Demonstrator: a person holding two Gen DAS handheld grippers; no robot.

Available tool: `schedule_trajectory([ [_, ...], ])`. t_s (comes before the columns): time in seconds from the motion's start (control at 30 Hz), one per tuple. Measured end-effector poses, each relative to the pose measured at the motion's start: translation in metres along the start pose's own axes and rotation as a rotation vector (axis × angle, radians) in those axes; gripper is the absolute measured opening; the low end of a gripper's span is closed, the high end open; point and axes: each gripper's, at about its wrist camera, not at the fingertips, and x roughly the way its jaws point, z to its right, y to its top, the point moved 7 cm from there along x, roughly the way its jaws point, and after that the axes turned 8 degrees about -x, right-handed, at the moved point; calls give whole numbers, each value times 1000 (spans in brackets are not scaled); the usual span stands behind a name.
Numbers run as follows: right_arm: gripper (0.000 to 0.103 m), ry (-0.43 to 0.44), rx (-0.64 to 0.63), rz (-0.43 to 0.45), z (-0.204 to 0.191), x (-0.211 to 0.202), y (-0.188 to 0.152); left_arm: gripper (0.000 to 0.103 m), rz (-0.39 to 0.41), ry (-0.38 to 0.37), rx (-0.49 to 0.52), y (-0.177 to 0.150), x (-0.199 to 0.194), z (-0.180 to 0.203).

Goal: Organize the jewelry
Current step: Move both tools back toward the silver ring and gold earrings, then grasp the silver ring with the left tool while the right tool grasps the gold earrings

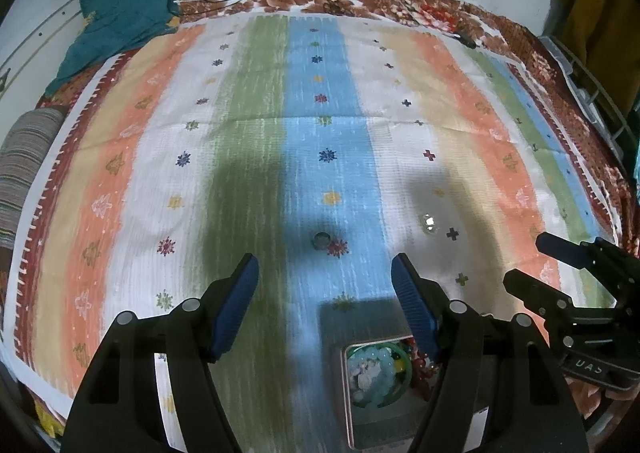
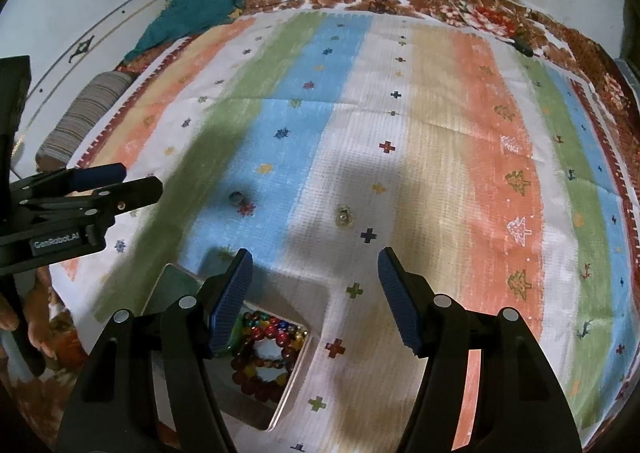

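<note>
Blue-padded jaws of the left gripper (image 1: 325, 273) fill the bottom of the left wrist view, standing wide apart with nothing between them. Just below them lies the shallow square metal tray (image 1: 346, 405), holding a pale green bangle and red beads. The right gripper (image 2: 316, 269) is likewise spread and empty above the tray's multicoloured bead bracelets (image 2: 264, 353). Two loose pieces lie on the striped woven cloth (image 1: 256, 157) at centre frame: a small dark ring (image 1: 321, 240) on the blue stripe and a clear glittering jewel (image 1: 429, 223) on the white stripe to its right. Each gripper probably should centre over its nearer piece, descend squarely, and pinch low without bunching cloth.
</note>
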Motion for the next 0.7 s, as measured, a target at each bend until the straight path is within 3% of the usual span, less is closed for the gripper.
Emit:
schedule_trajectory([
  [0.7, 67, -43, 9, -122, 21, 58, 11, 70, -120, 68, -6, 9, 63, -14],
])
